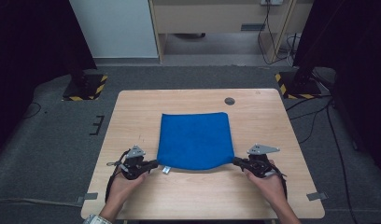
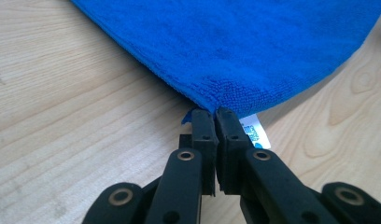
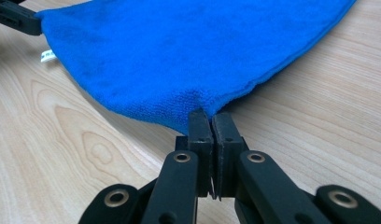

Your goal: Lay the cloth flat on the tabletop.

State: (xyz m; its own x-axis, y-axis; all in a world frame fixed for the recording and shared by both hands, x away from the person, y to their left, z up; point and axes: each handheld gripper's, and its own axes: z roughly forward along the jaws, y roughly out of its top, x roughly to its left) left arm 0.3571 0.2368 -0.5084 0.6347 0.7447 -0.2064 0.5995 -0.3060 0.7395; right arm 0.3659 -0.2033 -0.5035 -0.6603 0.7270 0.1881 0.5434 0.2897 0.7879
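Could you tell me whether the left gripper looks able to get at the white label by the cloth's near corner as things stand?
Probably not yet: the left gripper is shut on the blue cloth corner. The white label lies right beside its jaws, uncovered, so it would need to let go first.

**Two handheld grippers pinch the near corners of a blue cloth on a wooden table**

A square blue microfibre cloth lies flat at the middle of a light wooden table. From the bottom edge come two bare forearms. The left hand holds the black left gripper, whose tip meets the cloth's near left corner, beside a small white label. The right hand holds the black right gripper at the near right corner. A round grey cable port sits behind the cloth. Grey carpet surrounds the table.
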